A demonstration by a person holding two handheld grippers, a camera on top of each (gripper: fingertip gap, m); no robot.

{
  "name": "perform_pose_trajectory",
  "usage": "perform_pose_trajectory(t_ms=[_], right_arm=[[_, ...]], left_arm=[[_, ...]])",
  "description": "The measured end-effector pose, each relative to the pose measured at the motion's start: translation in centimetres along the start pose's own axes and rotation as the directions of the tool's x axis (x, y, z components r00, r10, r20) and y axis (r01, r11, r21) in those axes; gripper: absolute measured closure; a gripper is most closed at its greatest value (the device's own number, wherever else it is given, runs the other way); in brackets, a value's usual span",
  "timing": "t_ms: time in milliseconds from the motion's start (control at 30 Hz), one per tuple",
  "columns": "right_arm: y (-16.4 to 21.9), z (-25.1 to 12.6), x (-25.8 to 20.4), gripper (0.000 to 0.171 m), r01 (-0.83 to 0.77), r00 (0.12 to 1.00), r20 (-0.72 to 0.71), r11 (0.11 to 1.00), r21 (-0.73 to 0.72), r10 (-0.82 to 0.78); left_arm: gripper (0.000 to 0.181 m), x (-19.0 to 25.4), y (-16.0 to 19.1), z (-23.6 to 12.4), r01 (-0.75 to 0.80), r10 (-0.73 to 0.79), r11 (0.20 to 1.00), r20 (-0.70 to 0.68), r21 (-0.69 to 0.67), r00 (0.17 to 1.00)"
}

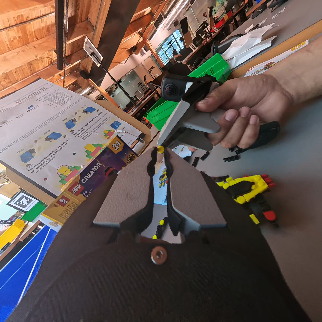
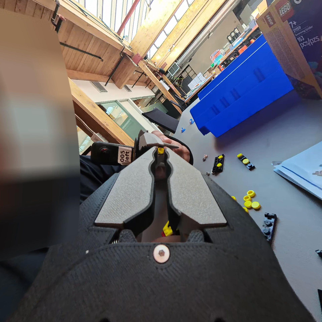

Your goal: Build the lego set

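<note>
Pads [image 2: 132,190]: I see matt, grainy grey.
Housing [image 2: 156,287]: ribbed black plastic.
Studs [image 2: 250,203]: glossy yellow plastic.
Bin [image 2: 244,97]: smooth blue plastic.
Beams [image 1: 26,43]: bare wood.

The grey table [image 2: 261,142] carries loose parts. In the right wrist view a blue bin [image 2: 244,97] sits at 1 o'clock, touching the set's box [image 2: 299,45] beside it. At 3 o'clock lie two black plates with yellow studs [image 2: 218,163], white paper [image 2: 303,174] just beyond them, and lower down a cluster of yellow round tiles [image 2: 250,200]. In the left wrist view a yellow-and-black model [image 1: 244,190] rests at 3 o'clock, black pins [image 1: 230,158] near it at 2, and a green bin [image 1: 205,76] with a booklet [image 1: 271,59] at 1 o'clock.
</note>
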State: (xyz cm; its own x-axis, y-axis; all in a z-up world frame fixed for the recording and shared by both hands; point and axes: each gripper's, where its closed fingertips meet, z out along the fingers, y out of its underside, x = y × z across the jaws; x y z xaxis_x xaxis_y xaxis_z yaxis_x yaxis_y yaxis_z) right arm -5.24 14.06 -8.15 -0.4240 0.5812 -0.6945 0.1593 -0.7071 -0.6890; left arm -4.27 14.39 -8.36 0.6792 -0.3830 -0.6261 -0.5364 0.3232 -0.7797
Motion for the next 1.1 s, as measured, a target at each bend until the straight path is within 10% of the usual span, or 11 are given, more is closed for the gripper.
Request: perform_pose_trajectory(t_ms=[333,1100], right_arm=[[1.3,-0.6,3.0,0.171,0.415,0.82,-0.304,0.87,-0.268,-0.485],[2.1,-0.9,3.3,0.171,0.273,0.899,-0.269,0.922,-0.274,-0.346]], left_arm=[[0.176,0.8,3.1,0.6,0.04,-0.054,0.985,-0.081,-0.167,0.995],[0.18,1.2,3.5,0.7,0.022,-0.04,0.986,-0.106,-0.162,0.994]])
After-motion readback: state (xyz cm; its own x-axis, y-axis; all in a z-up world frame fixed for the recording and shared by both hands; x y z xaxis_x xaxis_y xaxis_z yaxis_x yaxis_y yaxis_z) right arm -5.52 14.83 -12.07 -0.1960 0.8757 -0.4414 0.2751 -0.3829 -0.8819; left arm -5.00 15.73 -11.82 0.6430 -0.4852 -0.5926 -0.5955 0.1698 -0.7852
